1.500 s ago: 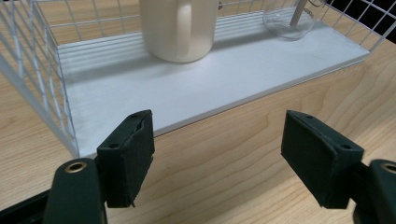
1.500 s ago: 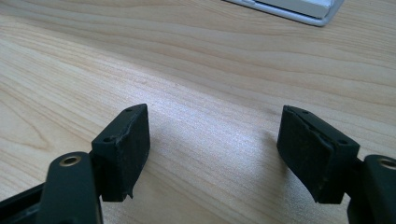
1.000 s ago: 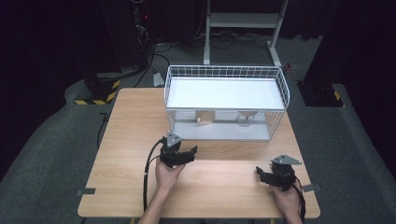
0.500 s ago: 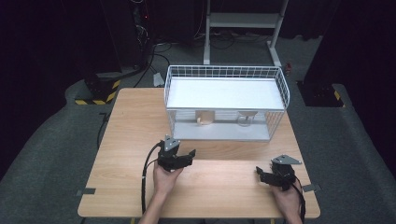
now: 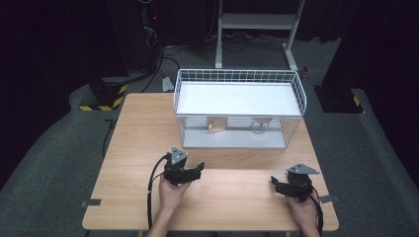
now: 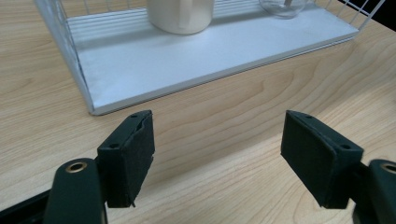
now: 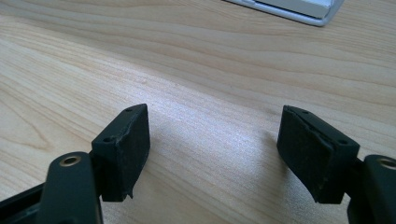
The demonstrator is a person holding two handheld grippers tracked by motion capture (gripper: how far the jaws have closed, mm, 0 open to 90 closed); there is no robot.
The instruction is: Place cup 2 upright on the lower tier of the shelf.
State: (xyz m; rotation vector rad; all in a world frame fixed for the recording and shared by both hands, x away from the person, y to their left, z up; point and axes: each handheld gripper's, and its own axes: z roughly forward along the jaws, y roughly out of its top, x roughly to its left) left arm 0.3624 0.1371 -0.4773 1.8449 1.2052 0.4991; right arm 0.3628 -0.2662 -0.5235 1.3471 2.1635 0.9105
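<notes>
Left tool (image 5: 193, 170) having shifted slightly toward 6 o'clock since a second ago, right tool (image 5: 279, 184) staying put, both resting released on the bench (image 5: 143, 133), jaws gaping over bare wood, wire basket (image 5: 239, 108) sitting at 12 o'clock, holding a cream cup (image 6: 181, 14) and a clear glass (image 6: 282, 5).

Cut off at the frame edge
I see the cream mug (image 6: 181, 15) and clear glass (image 6: 282, 5) — tops cropped; in the high view, too small to tell.

The high view looks forward and down on the surface (image 5: 138, 138); 2 gripper views skim it closely, sharing the wire basket (image 5: 239, 79).
</notes>
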